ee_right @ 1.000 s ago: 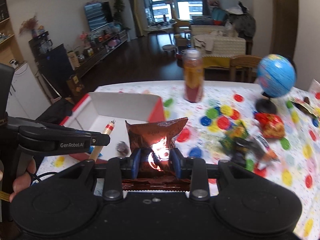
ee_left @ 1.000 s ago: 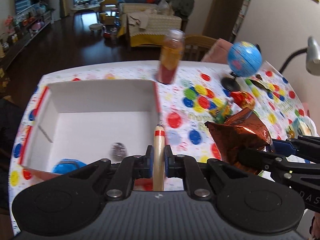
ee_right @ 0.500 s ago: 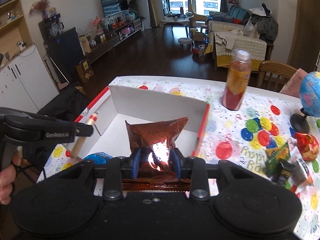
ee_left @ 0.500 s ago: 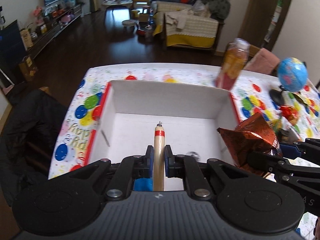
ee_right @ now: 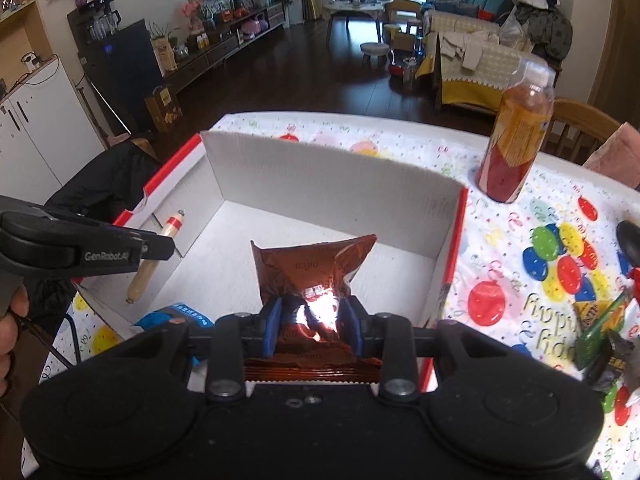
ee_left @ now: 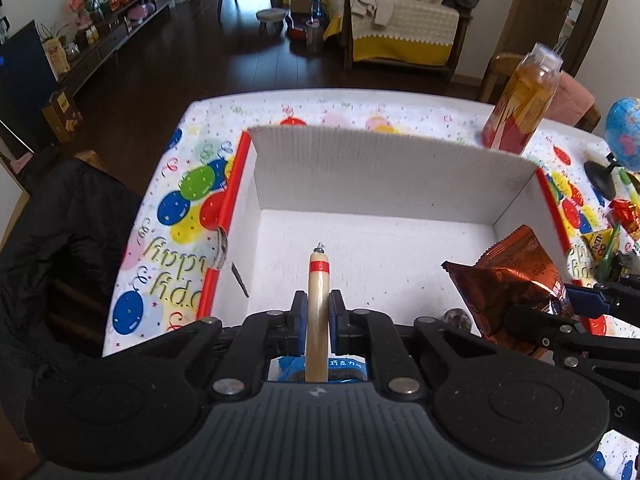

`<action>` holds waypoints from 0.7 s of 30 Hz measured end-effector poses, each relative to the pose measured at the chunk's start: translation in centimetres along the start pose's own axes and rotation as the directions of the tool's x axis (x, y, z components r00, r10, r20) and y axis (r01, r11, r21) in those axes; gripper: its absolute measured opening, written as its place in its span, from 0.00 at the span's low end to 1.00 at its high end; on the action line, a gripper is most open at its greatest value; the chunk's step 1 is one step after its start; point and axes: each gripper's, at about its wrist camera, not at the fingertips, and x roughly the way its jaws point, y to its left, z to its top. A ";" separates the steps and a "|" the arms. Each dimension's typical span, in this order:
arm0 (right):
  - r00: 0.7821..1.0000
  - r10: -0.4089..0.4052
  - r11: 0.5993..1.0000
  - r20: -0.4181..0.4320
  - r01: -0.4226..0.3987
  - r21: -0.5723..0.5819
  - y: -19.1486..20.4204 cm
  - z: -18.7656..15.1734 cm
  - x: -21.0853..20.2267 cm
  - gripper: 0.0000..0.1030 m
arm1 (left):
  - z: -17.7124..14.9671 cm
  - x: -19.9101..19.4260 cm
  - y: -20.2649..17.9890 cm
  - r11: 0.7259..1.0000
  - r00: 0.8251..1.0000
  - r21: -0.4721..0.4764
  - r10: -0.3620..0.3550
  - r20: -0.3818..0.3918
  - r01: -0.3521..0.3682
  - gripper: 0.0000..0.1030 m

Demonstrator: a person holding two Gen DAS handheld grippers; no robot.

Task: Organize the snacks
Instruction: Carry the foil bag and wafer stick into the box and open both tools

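A white cardboard box (ee_left: 384, 168) with red edges lies open on the balloon-print table; it also shows in the right wrist view (ee_right: 320, 176). My left gripper (ee_left: 318, 316) is shut on a beige sausage stick (ee_left: 317, 300) with a red band, held over the box's near side. My right gripper (ee_right: 312, 320) is shut on a brown foil Oreo bag (ee_right: 312, 268), held over the box's near right part; the bag also shows in the left wrist view (ee_left: 516, 280). A blue snack packet (ee_right: 180, 314) lies inside the box below the grippers.
A bottle of orange-red drink (ee_right: 516, 136) stands beyond the box's right corner. A small globe (ee_left: 622, 136) and several loose snack packets (ee_right: 600, 328) lie to the right on the table. A chair with a dark jacket (ee_left: 60, 232) stands at the table's left.
Both grippers have moved left with their snacks, from beside the box's right wall to over its inside. Both stay shut.
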 end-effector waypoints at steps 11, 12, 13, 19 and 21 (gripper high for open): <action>0.999 0.001 1.000 -0.043 0.000 0.007 0.1 -0.9 1.2 0.36 | -0.7 2.3 -0.2 1.000 0.998 0.005 0.009 -0.063 -0.009 0.10; 0.999 0.000 1.000 -0.043 0.001 0.007 0.1 -0.9 1.1 0.37 | -0.7 2.2 -0.2 1.000 0.998 0.004 0.011 -0.063 -0.010 0.11; 0.999 0.000 1.000 -0.044 0.001 0.006 0.0 -1.0 1.0 0.37 | -0.7 2.2 -0.2 1.000 0.998 0.001 0.008 -0.063 -0.008 0.12; 1.000 0.011 1.000 -0.029 -0.010 0.008 0.0 -1.2 -0.4 0.46 | -1.0 0.7 -0.3 1.000 0.999 -0.003 -0.009 -0.044 0.009 0.28; 1.000 0.010 1.000 -0.016 -0.010 0.014 0.0 -1.3 -1.0 0.49 | -1.1 0.0 -0.4 1.000 0.999 -0.001 -0.012 -0.037 0.012 0.28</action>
